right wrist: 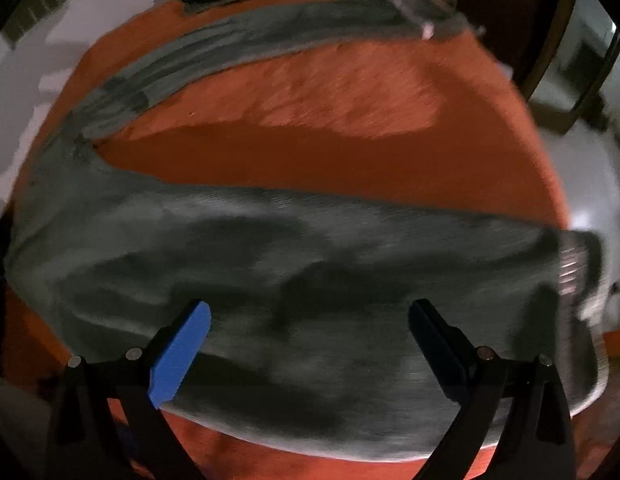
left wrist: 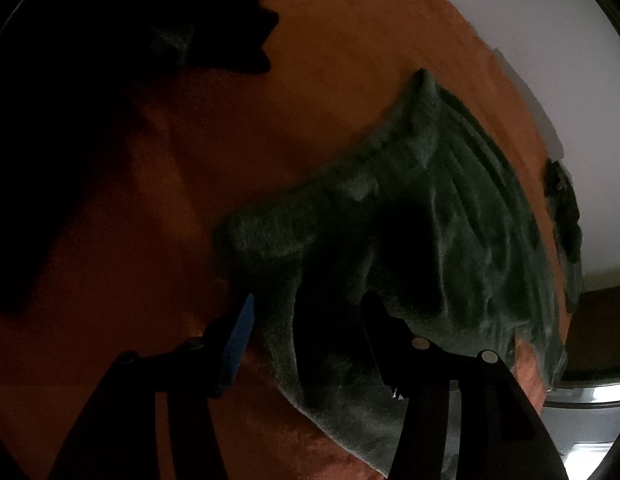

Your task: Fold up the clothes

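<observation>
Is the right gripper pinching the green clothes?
No, the right gripper has its jaws wide apart above the green clothes, with no pad pressing on the cloth.

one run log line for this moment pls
step: fold clothes | left gripper: open, empty | right gripper: open, empty | green garment: flat on orange surface

Right gripper (right wrist: 310, 344) fingers (right wrist: 179, 354) apart above grey garment (right wrist: 310, 248), orange blanket (right wrist: 330, 152).
</observation>
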Tool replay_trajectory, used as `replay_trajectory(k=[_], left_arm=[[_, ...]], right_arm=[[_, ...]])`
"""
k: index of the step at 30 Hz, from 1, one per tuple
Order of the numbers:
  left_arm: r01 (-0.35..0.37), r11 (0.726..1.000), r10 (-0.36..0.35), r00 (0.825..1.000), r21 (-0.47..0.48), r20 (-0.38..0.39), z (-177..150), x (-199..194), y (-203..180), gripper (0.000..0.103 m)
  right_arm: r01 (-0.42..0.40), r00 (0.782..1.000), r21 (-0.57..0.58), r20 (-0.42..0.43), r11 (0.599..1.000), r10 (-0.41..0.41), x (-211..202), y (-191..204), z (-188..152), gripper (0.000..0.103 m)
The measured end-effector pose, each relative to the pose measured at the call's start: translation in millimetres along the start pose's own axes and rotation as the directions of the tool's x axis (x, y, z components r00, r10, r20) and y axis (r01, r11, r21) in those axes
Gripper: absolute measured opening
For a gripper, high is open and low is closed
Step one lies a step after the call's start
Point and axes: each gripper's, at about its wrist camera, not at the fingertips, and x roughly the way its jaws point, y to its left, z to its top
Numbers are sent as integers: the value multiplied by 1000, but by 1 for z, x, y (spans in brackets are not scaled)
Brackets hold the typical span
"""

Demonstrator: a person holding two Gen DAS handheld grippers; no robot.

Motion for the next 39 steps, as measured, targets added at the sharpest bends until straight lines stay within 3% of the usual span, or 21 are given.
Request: replay_trajectory(k=[5, 7, 9, 13, 15, 18, 20, 22, 25, 27, 29, 32, 34, 35, 38, 39], left_arm=[[32, 993, -30, 999, -117, 17, -17, 6, 23, 57], [17, 989, -17, 1000, -145, -4, -28, 10, 27, 57], [-1, 994, -1, 1000, -106, -19, -31, 16, 23, 57], [-24, 999, 22, 999, -44, -40, -37, 26, 16, 57], [-17, 998, 15, 999, -63, -41, -39, 28, 20, 57], [-5, 996, 1, 999, -87, -43, -38, 26, 23, 58], [-6, 997, 3, 999, -82, -46, -37, 26, 22, 58], [-5, 996, 1, 999, -89, -47, -38, 25, 22, 58], [-2, 995, -2, 999, -98, -47, -38, 24, 23, 60], [-6, 995, 2, 999, -98, -42, -38, 24, 22, 60], [-17, 996, 15, 999, -82, -32, -37, 22, 19, 60], [-30, 998, 29, 999, -47, -13, -35, 20, 13, 60], [-23, 998, 23, 1000, -50, -12, -35, 19, 12, 60], [-21, 998, 21, 1000, -57, -11, -35, 19, 12, 60], [-14, 997, 13, 1000, -79, -7, -35, 16, 13, 60], [-9, 996, 9, 1000, -85, -2, -35, 15, 13, 57]], right_arm=[[113, 992, 133, 39, 985, -120, -21, -38, -26, 99], [149, 986, 256, 35, 955, -163, -33, -68, -47, 99], [173, 981, 371, 16, 912, -193, -39, -99, -65, 99], [173, 977, 629, -10, 758, -215, -48, -158, -104, 99], [126, 976, 756, 23, 643, -218, -56, -183, -128, 99], [14, 986, 874, 69, 485, -152, -55, -209, -157, 100], [-46, 988, 906, 103, 420, -113, -52, -220, -167, 100], [-83, 986, 921, 132, 382, -103, -51, -227, -172, 99], [-184, 974, 945, 213, 272, -83, -52, -239, -182, 98], [-204, 973, 954, 223, 222, -64, -45, -244, -182, 88], [-200, 975, 957, 215, 209, -52, -37, -248, -179, 82], [-183, 975, 951, 208, 249, -75, -35, -253, -170, 79], [-172, 973, 946, 206, 274, -100, -36, -255, -166, 72], [-170, 973, 945, 206, 281, -106, -35, -255, -165, 67], [-155, 975, 944, 194, 290, -110, -30, -257, -163, 38], [-153, 975, 945, 193, 289, -112, -30, -258, -163, 36]])
